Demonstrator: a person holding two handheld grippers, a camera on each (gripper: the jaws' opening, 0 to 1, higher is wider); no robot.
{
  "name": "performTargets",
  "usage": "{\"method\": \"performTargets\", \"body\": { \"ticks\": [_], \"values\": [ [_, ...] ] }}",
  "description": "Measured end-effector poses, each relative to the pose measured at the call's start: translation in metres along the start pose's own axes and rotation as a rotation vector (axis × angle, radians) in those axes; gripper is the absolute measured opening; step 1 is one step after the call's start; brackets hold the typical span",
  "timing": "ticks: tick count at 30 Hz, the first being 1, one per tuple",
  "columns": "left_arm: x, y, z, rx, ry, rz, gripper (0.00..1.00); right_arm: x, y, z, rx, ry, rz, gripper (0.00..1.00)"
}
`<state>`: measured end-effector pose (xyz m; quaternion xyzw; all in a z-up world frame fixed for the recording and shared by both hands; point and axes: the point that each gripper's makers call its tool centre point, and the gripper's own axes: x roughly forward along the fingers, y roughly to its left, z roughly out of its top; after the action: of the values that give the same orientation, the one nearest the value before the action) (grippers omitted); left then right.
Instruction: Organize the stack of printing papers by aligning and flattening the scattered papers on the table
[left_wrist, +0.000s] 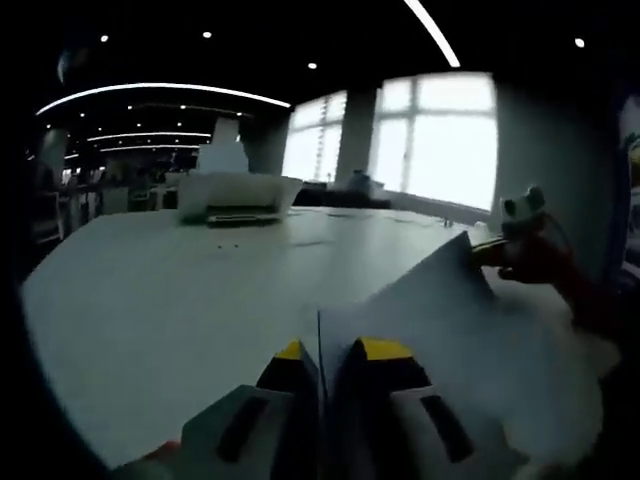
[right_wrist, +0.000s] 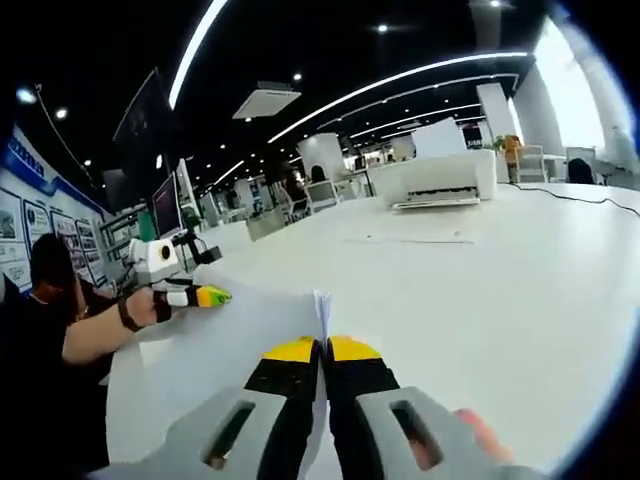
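— Where are the papers?

— Lifted off the white bench (left_wrist: 150, 300), well on the near side of the printer (left_wrist: 235, 195). In the left gripper view the sheets of paper (left_wrist: 450, 320) rise from between that gripper's own yellow-tipped jaws and sweep away to the far corner.

— And the left gripper (left_wrist: 322, 358), how do its jaws stand?

— Pressed together on the paper's edge; the sheet comes up through the thin slit between them.

— The other one?

— Same story. In the right gripper view the right gripper (right_wrist: 322, 352) has its jaws closed on an edge of the paper (right_wrist: 235, 330), which stands up just above the yellow tips. At the paper's far corner in the left gripper view, that same right gripper (left_wrist: 490, 252) shows, held by a person's hand (left_wrist: 545, 262).

— Anything near the printer?

— The printer (right_wrist: 440, 180) sits toward the far side of the bench (right_wrist: 500, 300), a sheet standing up in its tray. Behind it are windows (left_wrist: 435, 140) and ceiling light strips.
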<state>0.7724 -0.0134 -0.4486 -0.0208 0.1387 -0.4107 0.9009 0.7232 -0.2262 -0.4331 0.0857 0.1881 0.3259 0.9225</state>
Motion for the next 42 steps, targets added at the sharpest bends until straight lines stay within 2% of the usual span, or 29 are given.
{"method": "performTargets", "body": {
  "ticks": [2,4,7,16,22,32,42],
  "values": [
    [0.002,0.002,-0.002,-0.048,0.003,-0.001,0.16,0.002,-0.004,-0.003,-0.015,0.014,-0.017,0.0],
    [0.002,0.006,-0.002,-0.06,0.001,0.017,0.18,0.004,-0.008,-0.005,-0.028,0.022,-0.032,0.0],
    [0.002,0.014,-0.003,-0.018,0.006,0.061,0.22,0.007,-0.014,-0.006,-0.027,0.028,-0.043,0.01],
    [0.002,0.023,-0.011,0.009,0.035,0.101,0.28,0.01,-0.026,-0.011,-0.024,0.046,-0.086,0.05],
    [0.001,0.023,-0.014,0.003,0.047,0.106,0.29,0.011,-0.027,-0.013,-0.038,0.059,-0.097,0.08],
    [0.0,0.028,-0.015,0.007,0.055,0.139,0.37,0.01,-0.032,-0.017,-0.048,0.073,-0.128,0.17],
    [-0.002,0.028,-0.011,-0.031,0.038,0.12,0.39,0.006,-0.04,-0.015,-0.025,0.057,-0.152,0.22]
  ]
}}
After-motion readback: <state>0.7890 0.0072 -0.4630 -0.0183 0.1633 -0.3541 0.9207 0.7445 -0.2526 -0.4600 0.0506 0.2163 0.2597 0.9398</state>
